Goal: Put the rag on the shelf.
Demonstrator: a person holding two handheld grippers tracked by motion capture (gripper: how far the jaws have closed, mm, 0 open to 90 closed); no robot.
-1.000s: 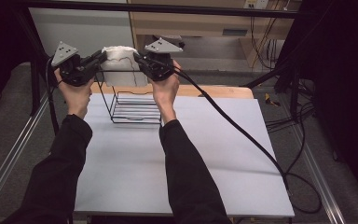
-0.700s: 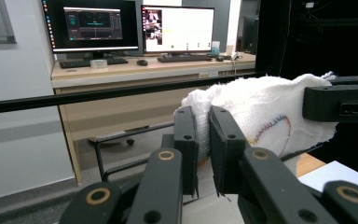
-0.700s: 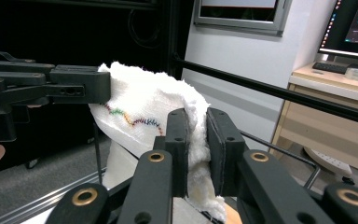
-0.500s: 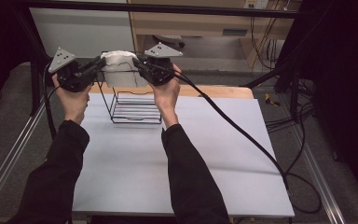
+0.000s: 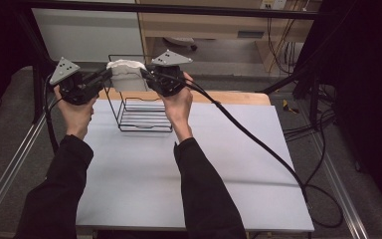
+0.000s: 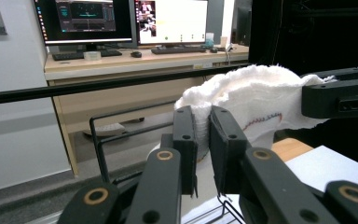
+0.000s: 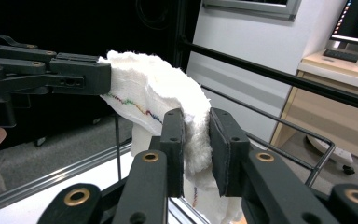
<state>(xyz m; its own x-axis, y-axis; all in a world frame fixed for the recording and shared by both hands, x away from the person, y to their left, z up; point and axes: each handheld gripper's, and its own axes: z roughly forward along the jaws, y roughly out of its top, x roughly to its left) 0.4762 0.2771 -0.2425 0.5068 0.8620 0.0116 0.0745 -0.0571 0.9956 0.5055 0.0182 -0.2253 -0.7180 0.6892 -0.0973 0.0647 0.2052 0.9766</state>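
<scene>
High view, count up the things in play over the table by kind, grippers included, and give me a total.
Grippers: 2, left gripper and right gripper, each pinching one end of the cloth
White cloth: 1, held up over the rack
Black wire rack: 1, standing on the table
Total: 4

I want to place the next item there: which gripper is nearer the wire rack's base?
Right. The right gripper hangs above the wire rack; the left gripper is off its left side.
</scene>
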